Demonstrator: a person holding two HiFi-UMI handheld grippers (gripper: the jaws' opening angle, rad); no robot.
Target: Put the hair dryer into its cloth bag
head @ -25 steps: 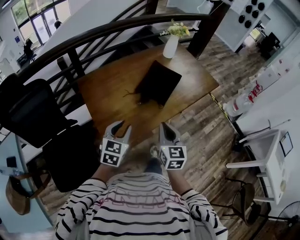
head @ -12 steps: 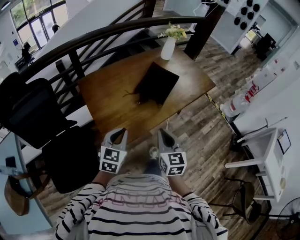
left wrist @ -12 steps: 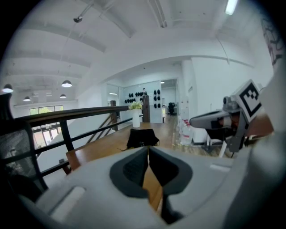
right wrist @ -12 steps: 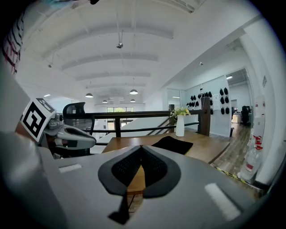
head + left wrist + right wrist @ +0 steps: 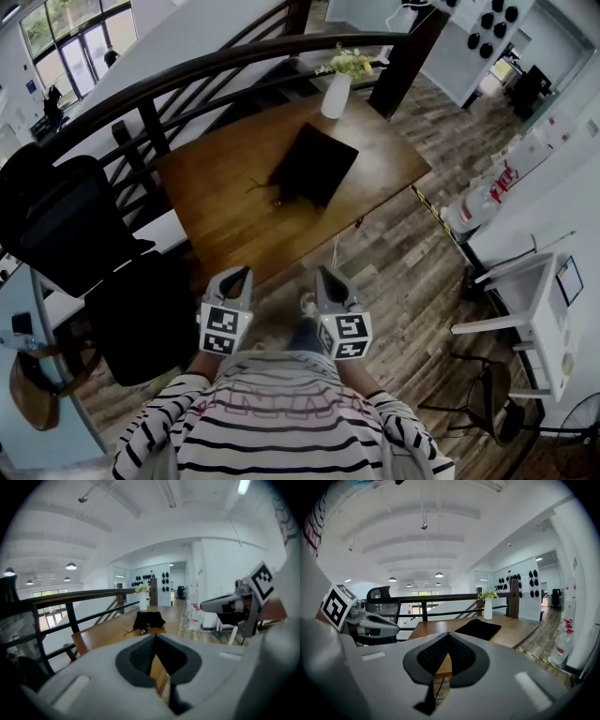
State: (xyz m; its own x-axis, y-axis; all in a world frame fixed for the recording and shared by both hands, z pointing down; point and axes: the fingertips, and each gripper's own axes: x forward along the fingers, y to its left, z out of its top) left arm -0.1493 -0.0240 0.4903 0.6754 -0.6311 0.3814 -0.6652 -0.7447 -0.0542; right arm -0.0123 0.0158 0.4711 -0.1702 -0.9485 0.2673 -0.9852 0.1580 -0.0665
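The black cloth bag point(image 5: 314, 166) lies flat on the wooden table point(image 5: 216, 202); the left gripper view also shows the bag point(image 5: 149, 619), far ahead. A small dark piece point(image 5: 279, 201) and a thin cord point(image 5: 255, 187) poke out at its near end. I cannot make out the hair dryer as a separate thing. My left gripper point(image 5: 239, 277) and right gripper point(image 5: 324, 276) hover side by side off the table's near edge, close to my body. Both are shut and hold nothing, as the left gripper point(image 5: 154, 637) and right gripper point(image 5: 448, 634) show in their own views.
A white vase with flowers point(image 5: 336, 89) stands at the table's far edge by a dark curved railing point(image 5: 187, 75). A black office chair point(image 5: 66, 225) is on the left. White bottles point(image 5: 478, 202) and a white desk point(image 5: 525, 309) are on the right.
Both grippers have drawn back from the table's edge toward my body. The left jaws, slightly apart before, have come together.
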